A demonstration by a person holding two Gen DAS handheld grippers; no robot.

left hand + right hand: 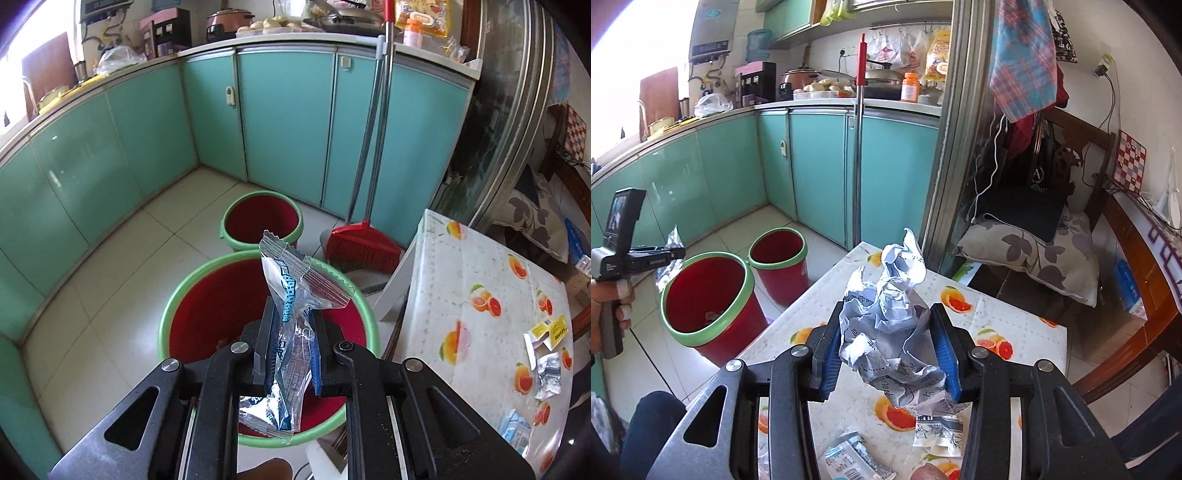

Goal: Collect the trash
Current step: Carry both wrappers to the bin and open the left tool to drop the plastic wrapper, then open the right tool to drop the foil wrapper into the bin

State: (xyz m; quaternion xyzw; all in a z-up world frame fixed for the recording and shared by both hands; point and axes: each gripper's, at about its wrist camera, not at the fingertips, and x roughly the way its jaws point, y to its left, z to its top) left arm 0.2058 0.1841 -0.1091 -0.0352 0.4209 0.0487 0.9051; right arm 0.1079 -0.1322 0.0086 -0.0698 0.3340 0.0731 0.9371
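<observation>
My left gripper (291, 317) is shut on a clear blue-printed plastic wrapper (295, 295) and holds it right above the near red bin with a green rim (173, 306). That bin also shows in the right wrist view (701, 291), with the left gripper (670, 254) and its wrapper over its far edge. My right gripper (886, 314) is shut on a crumpled printed paper ball (890, 317) held just above the table with the orange-fruit cloth (1015, 332).
A second red bin (262, 221) stands behind the first, next to a red broom (362, 243) leaning on teal cabinets (288, 122). More wrappers lie on the table (546, 354), (849, 461). A chair with a cushion (1034, 254) stands right of the table.
</observation>
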